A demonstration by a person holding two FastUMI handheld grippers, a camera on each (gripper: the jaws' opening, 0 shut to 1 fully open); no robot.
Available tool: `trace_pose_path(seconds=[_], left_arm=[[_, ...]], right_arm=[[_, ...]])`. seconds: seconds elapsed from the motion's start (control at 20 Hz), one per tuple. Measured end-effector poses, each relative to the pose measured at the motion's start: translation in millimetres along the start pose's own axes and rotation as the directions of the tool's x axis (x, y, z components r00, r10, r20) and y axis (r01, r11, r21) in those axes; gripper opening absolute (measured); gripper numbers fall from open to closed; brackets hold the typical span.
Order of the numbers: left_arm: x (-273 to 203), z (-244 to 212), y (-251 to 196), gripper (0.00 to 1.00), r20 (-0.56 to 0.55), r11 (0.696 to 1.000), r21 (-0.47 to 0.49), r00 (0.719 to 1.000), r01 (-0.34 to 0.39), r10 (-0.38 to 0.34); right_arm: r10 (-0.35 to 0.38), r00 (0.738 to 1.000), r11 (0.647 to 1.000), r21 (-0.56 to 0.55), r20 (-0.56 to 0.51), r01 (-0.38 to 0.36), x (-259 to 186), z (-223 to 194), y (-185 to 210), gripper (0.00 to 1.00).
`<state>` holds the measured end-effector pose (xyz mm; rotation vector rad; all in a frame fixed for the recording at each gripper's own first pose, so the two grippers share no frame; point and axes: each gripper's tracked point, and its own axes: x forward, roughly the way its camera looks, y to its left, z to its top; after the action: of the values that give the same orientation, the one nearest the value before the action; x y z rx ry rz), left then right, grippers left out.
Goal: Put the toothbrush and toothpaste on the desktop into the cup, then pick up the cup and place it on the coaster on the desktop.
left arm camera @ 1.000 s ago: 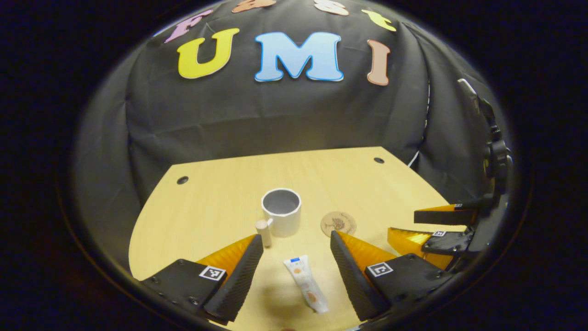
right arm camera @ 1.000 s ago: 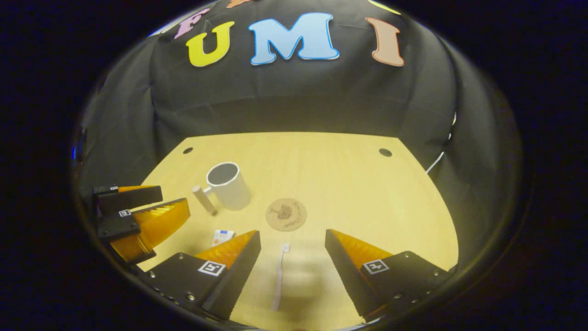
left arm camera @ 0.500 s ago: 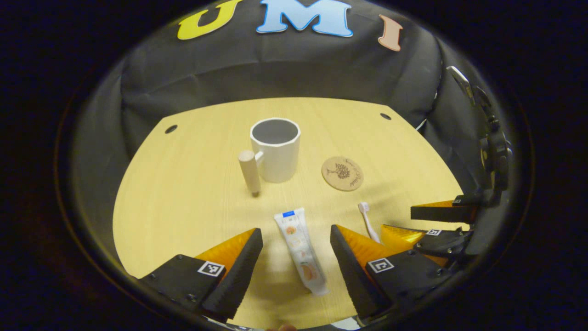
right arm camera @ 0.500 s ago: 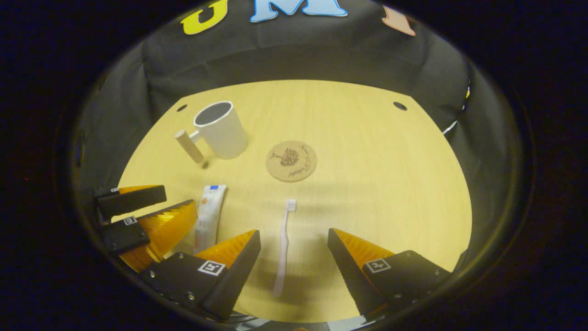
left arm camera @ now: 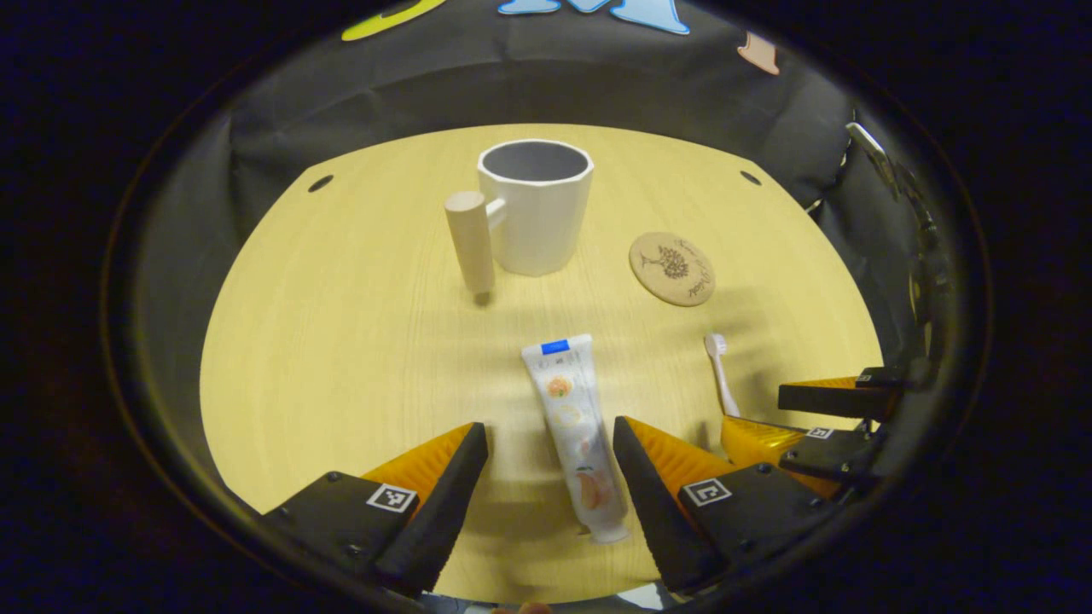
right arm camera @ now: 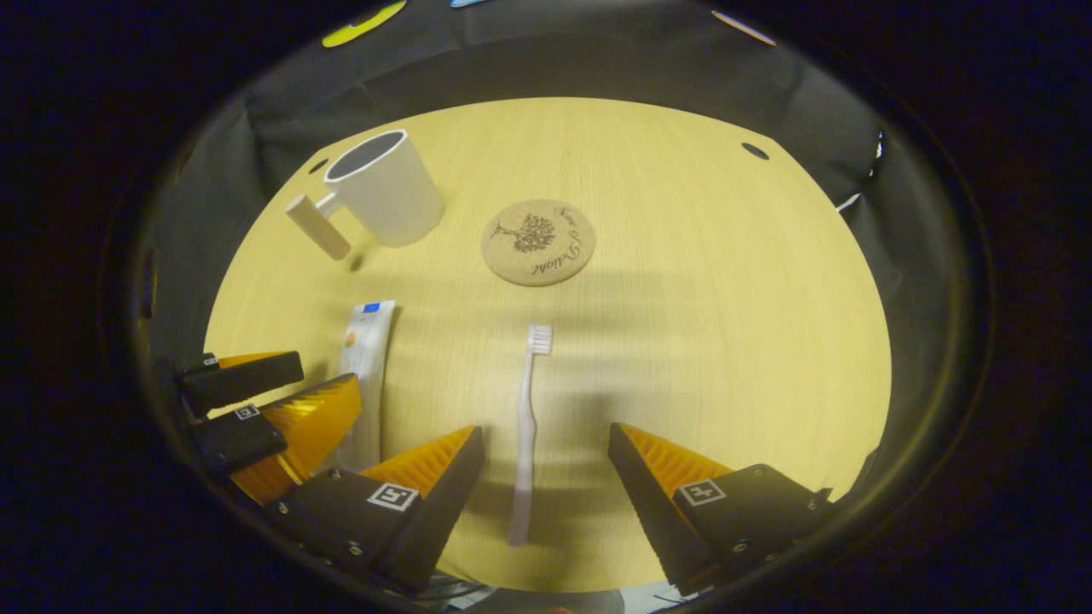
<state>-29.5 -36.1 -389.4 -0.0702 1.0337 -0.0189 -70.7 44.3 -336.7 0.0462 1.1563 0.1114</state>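
Observation:
A white toothpaste tube (left arm camera: 573, 433) lies flat on the wooden desktop (left arm camera: 341, 324), between the spread fingers of my left gripper (left arm camera: 550, 431), which is open above it. A white toothbrush (right arm camera: 526, 430) lies head-away between the spread fingers of my right gripper (right arm camera: 546, 435), also open. The white cup (left arm camera: 534, 205) with its wooden peg handle (left arm camera: 470, 241) stands upright and empty at the far side. The round cork coaster (left arm camera: 672, 268) lies to the right of the cup. In the right gripper view the cup (right arm camera: 383, 188), coaster (right arm camera: 537, 241) and toothpaste (right arm camera: 368, 358) also appear.
The right gripper (left arm camera: 819, 418) shows at the right edge of the left gripper view, beside the toothbrush head (left arm camera: 717, 345). The left gripper (right arm camera: 256, 401) sits at the left in the right gripper view. Two dark holes (left arm camera: 321, 182) mark the desktop's far corners. Black cloth surrounds the desk.
Both grippers have tilted down and moved forward, lower over the desk. The toothpaste and toothbrush now lie further in between their open fingers. Nothing on the desk has moved.

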Motion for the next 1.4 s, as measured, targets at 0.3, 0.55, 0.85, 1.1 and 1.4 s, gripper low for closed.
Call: trace_pose_path(seconds=[0.3,0.55,0.85,1.1,1.4], left_arm=[[16.0,-10.4,-6.9,1.0,-0.068,1.0,-0.019,0.998,-0.016,0.015],[19.9,-18.8,-1.3,0.98,-0.113,0.998,-0.05,0.993,-0.036,0.03],[22.8,-19.3,-0.2,0.97,-0.128,0.998,-0.02,0.99,-0.06,0.057],[24.6,-18.7,0.1,0.94,-0.148,0.998,-0.026,0.987,-0.065,0.061],[25.5,-16.7,-1.6,0.92,-0.18,0.997,-0.034,0.981,-0.073,0.066]], right_arm=[[-0.009,0.999,1.0,-0.008,-0.045,0.009,7.9,-7.6,0.8,0.95],[-0.025,0.998,1.0,-0.011,-0.051,0.024,9.4,-9.7,-2.8,0.94],[-0.039,0.997,0.999,-0.006,-0.066,0.039,9.9,-10.6,-2.2,0.93],[-0.045,0.991,0.998,0.034,-0.125,0.05,10.2,-14.7,-2.6,0.96],[-0.049,0.977,0.998,0.033,-0.207,0.057,7.4,-13.8,-1.2,0.9]])
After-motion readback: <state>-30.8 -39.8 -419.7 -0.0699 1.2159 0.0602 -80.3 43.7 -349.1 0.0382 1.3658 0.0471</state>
